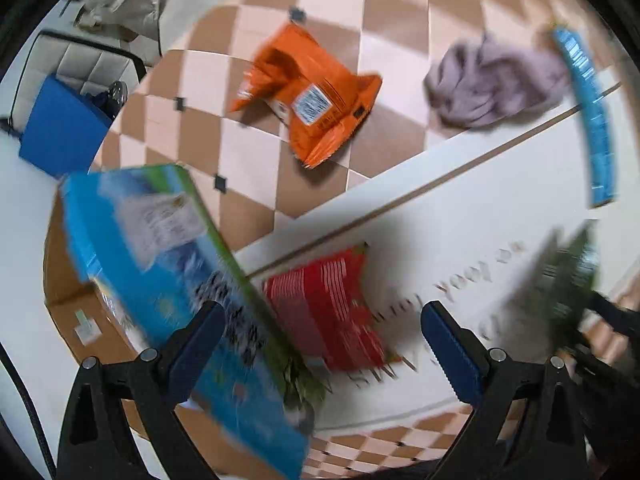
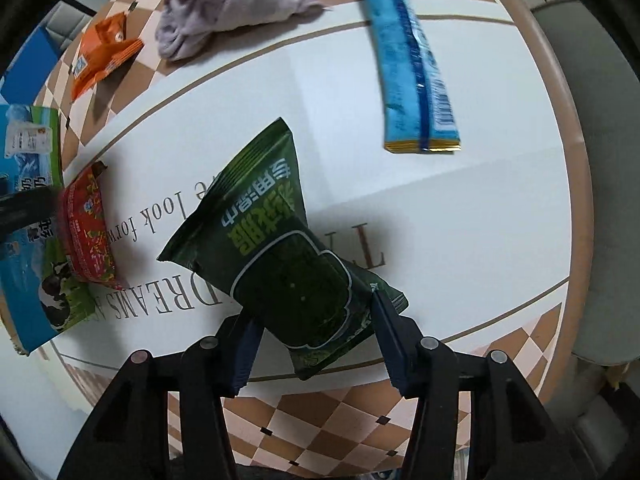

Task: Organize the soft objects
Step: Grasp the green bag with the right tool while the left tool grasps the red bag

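Note:
My right gripper (image 2: 316, 328) is shut on a dark green wipes pack (image 2: 276, 240) and holds it tilted above the round table. The pack shows blurred at the right of the left wrist view (image 1: 560, 280). My left gripper (image 1: 320, 336) is open and empty above a red packet (image 1: 332, 312), which also shows in the right wrist view (image 2: 86, 228). A blue milk carton box (image 1: 172, 280) stands just left of it, against the left finger. An orange packet (image 1: 316, 96), a lilac cloth (image 1: 492, 84) and a long blue packet (image 2: 412, 64) lie further out.
The round table has a checkered cloth with a white printed centre (image 2: 440, 208) and a tan rim (image 2: 576, 128). A cardboard box (image 1: 80, 312) sits beside the milk carton. A blue object (image 1: 60, 128) and a white chair (image 1: 84, 64) are beyond the table.

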`<state>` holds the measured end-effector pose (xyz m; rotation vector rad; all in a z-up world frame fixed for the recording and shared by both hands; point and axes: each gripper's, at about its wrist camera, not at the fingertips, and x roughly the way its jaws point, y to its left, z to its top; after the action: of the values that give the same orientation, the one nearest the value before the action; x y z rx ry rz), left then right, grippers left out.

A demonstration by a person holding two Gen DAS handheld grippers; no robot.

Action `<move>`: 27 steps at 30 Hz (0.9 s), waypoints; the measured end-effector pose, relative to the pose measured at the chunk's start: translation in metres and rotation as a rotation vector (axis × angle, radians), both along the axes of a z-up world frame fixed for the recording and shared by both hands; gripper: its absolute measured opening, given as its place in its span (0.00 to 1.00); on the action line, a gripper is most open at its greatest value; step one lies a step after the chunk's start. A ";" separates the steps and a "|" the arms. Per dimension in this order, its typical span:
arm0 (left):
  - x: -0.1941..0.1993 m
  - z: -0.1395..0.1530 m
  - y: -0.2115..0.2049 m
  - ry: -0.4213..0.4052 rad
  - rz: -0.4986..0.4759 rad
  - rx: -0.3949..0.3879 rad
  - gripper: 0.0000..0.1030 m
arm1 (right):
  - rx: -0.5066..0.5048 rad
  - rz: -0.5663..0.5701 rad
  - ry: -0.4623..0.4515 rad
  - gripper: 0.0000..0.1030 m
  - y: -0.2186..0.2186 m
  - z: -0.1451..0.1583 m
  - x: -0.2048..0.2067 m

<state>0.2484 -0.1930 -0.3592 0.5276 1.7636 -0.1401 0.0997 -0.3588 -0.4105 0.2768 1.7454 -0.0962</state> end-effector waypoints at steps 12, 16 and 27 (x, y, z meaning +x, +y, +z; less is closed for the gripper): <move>-0.052 -0.051 -0.028 0.153 0.007 0.016 0.96 | 0.045 -0.022 -0.015 0.54 -0.046 0.011 -0.024; -0.057 -0.035 -0.027 0.154 0.075 -0.121 0.96 | 0.054 -0.016 -0.013 0.55 -0.060 0.014 -0.027; -0.086 -0.068 -0.017 0.229 0.116 -0.049 0.96 | -0.003 0.035 -0.021 0.61 -0.052 0.014 -0.014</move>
<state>0.1628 -0.2097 -0.4269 0.3842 2.0034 -0.1674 0.0857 -0.4113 -0.3969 0.2446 1.7285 -0.0703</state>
